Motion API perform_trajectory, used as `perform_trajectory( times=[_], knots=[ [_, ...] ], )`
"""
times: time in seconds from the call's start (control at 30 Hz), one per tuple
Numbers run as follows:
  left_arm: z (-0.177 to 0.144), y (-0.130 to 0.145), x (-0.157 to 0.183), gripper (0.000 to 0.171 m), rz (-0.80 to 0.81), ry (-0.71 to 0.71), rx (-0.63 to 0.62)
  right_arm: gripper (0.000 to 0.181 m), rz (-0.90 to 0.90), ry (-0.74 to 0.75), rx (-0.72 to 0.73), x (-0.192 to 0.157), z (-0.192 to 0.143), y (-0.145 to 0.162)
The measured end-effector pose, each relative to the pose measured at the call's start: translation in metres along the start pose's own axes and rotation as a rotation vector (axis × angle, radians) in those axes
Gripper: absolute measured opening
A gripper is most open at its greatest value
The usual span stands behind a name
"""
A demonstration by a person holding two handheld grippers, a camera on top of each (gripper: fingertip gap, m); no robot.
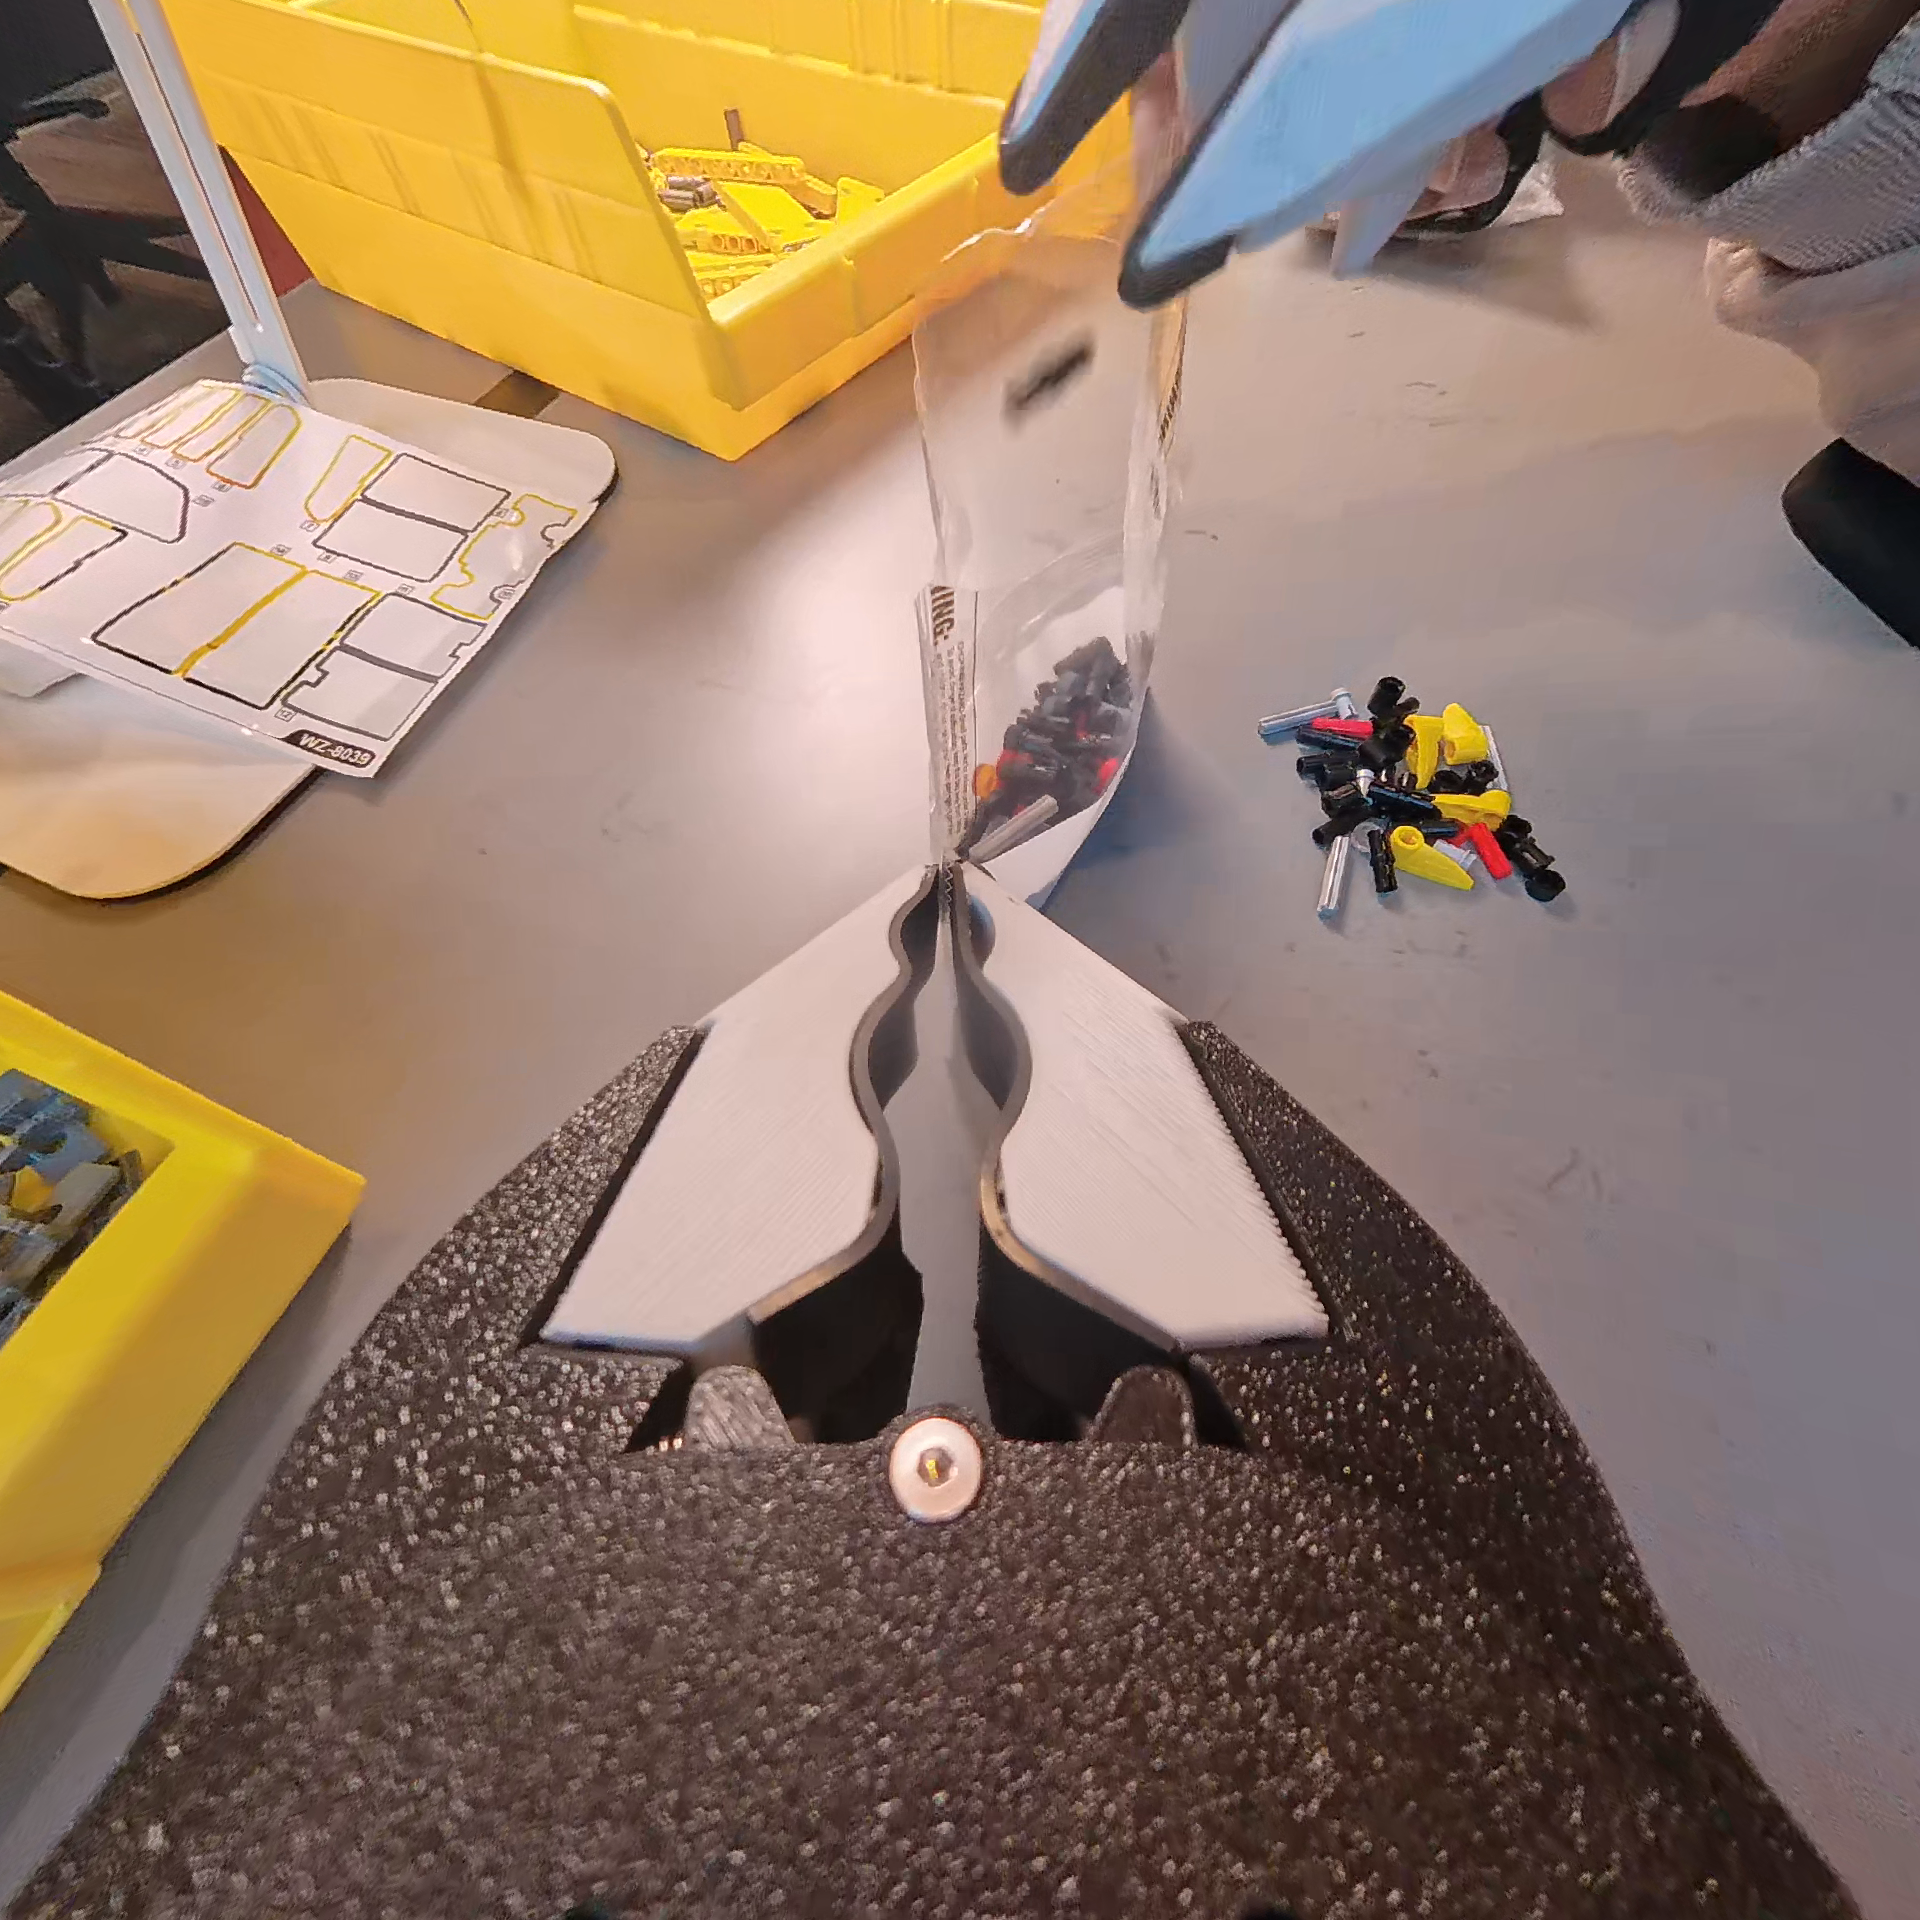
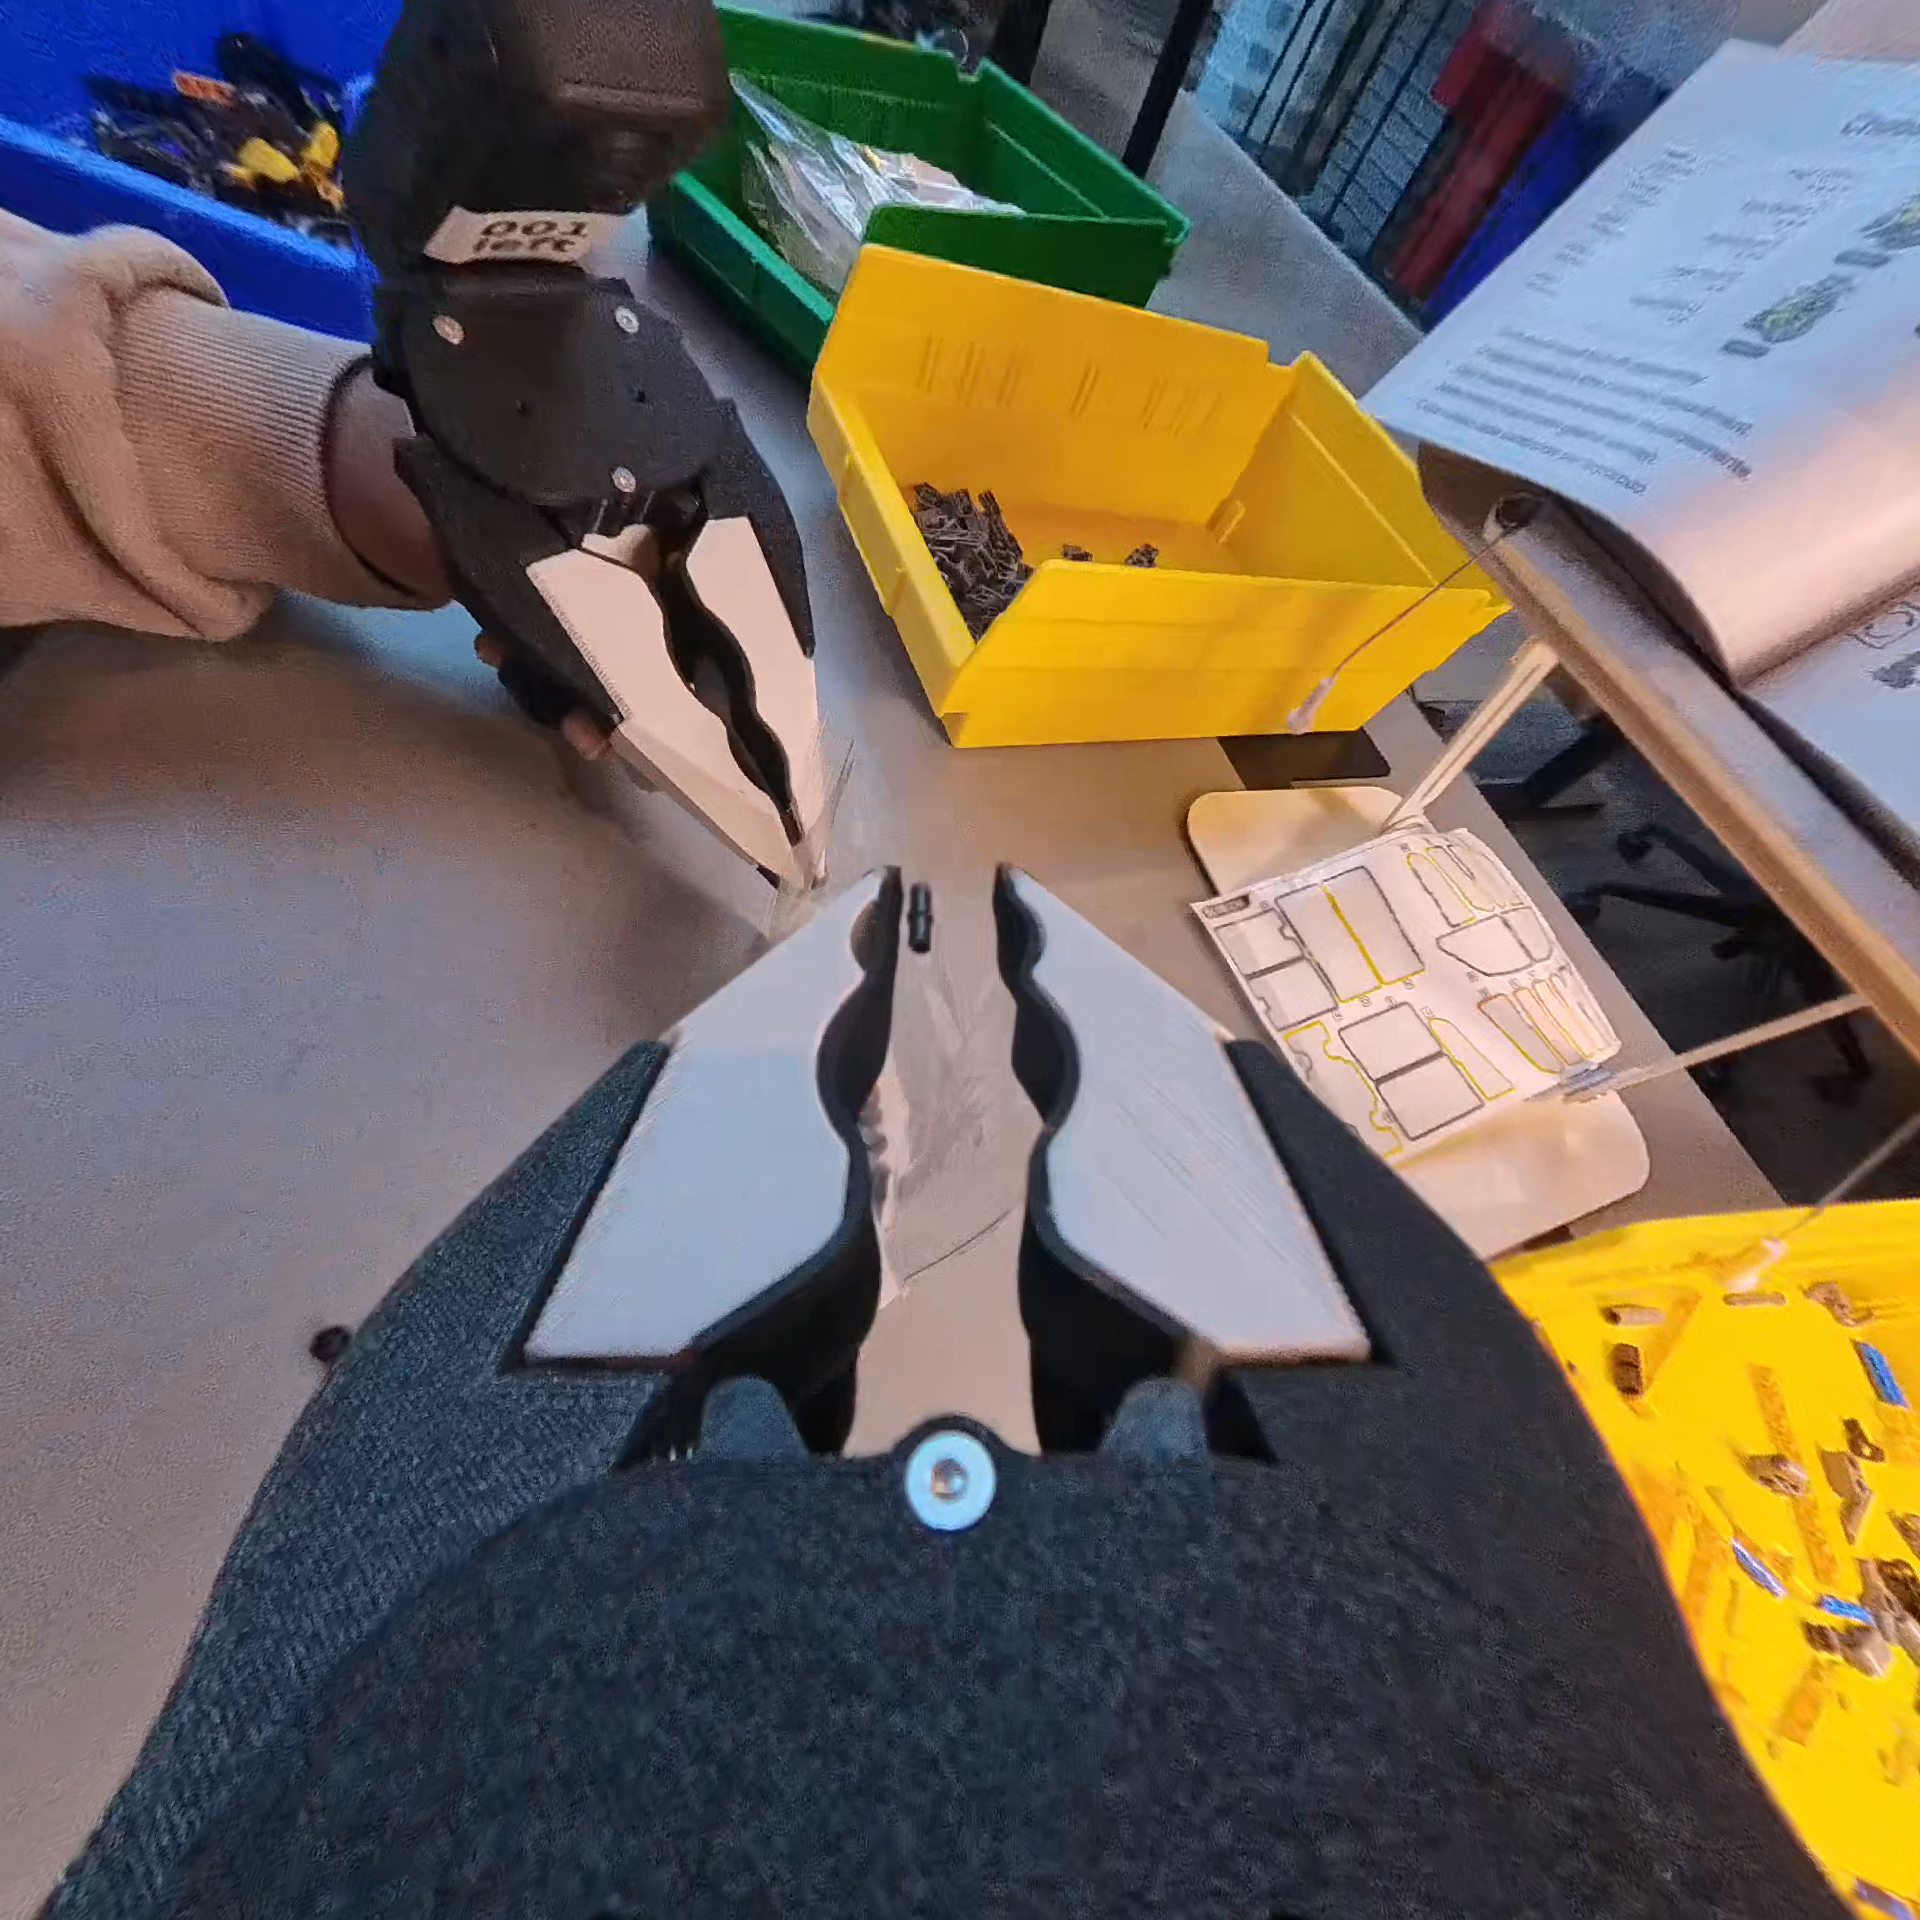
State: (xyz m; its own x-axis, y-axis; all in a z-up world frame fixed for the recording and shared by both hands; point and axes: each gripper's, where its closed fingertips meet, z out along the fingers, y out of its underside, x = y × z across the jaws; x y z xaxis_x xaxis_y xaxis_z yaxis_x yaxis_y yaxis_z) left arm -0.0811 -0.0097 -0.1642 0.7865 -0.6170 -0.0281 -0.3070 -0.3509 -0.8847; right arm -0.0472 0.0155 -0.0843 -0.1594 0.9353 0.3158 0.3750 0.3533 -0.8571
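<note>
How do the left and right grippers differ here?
Left gripper is shut, pinching a corner of the clear bag; right gripper has its jaws apart, with bag film lying between them. Left grips the end holding the small parts; right is at the empty end. Both have pale fingers on black bodies.

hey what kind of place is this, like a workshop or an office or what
Probably a workbench for sorting or assembling a building-brick kit. Yellow parts bins hold small pieces, an instruction booklet stands open on a stand, and loose pins lie on the grey table.
</note>
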Motion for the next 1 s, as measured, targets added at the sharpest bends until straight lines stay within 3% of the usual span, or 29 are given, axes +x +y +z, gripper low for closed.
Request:
perform_trajectory(
  times=[0.13, 0.2, 0.3, 0.4, 0.53, 0.73, 0.9, 1.0],
  knots=[
    [-0.001, 0.001, -0.002, 0.0, -0.001, -0.008, -0.003, 0.023, 0.028, 0.008, 0.126, 0.01, -0.022, -0.02],
    [-0.001, 0.001, -0.006, 0.0, -0.017, -0.026, -0.006, 0.02, 0.026, -0.113, 0.133, -0.003, -0.038, -0.022],
    [-0.001, 0.001, -0.01, 0.0, -0.038, -0.044, -0.004, 0.017, -0.005, -0.383, -0.049, -0.054, -0.042, 0.01],
    [-0.001, 0.002, -0.012, 0.0, -0.045, -0.052, -0.004, 0.016, -0.057, -0.514, -0.286, -0.092, -0.021, 0.058],
    [-0.002, 0.002, -0.012, 0.0, -0.035, -0.058, -0.01, 0.012, -0.063, -0.525, -0.422, -0.107, 0.004, 0.091],
    [-0.002, 0.002, -0.012, 0.0, -0.036, -0.056, -0.008, 0.005, -0.064, -0.517, -0.483, -0.108, 0.007, 0.107],
    [-0.002, 0.002, -0.012, 0.0, -0.033, -0.055, -0.008, 0.003, -0.088, -0.511, -0.44, -0.105, 0.004, 0.097],
    [-0.002, 0.002, -0.01, 0.0, -0.023, -0.045, -0.007, 0.003, -0.05, -0.45, -0.165, -0.09, -0.005, 0.031]
  ],
)
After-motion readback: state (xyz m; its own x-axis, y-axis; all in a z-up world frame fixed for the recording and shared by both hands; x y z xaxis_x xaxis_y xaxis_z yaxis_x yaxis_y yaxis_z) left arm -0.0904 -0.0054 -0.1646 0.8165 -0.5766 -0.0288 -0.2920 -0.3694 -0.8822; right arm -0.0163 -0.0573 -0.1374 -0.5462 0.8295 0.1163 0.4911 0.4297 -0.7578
